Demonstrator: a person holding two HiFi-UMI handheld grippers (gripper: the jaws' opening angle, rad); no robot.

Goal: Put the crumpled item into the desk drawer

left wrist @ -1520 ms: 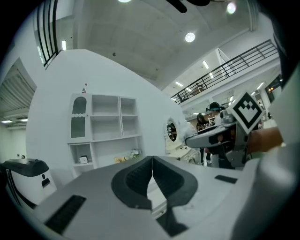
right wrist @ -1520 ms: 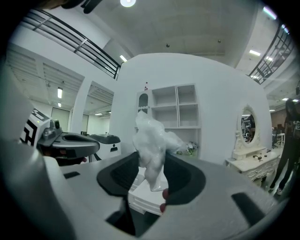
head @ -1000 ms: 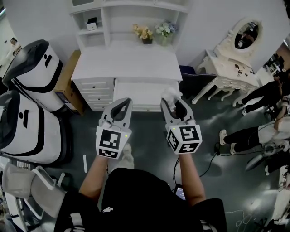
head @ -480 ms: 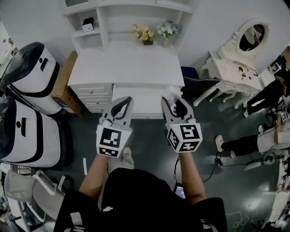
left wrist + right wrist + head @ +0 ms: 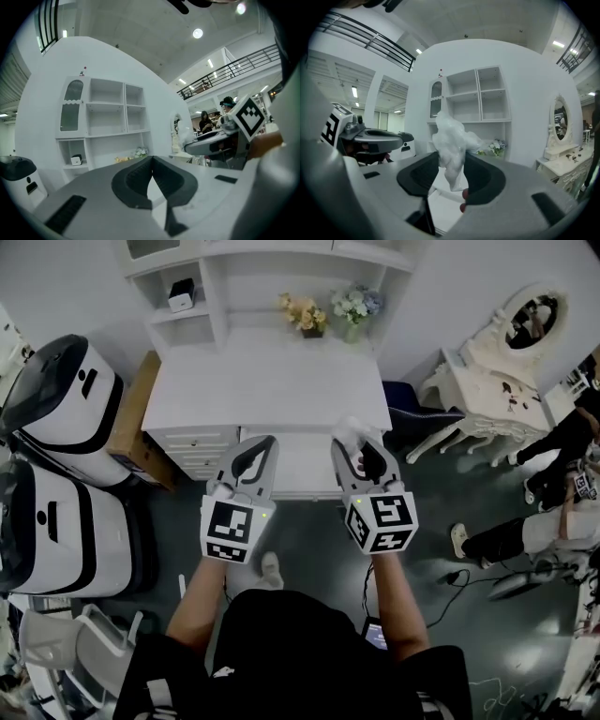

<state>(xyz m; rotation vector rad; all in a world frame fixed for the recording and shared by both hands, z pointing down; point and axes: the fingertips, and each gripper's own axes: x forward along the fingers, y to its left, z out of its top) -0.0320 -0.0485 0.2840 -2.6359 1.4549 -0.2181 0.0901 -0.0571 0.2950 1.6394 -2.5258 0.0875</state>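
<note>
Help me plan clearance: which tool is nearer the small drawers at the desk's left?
Left. The left tool is just right of the small drawers; the right tool, holding the crumpled item, is farther right.

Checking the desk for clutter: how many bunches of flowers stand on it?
2. A yellow bunch and, right of it in the head view, a blue-and-white bunch, both at the back of the desk. None seems hidden.
</note>
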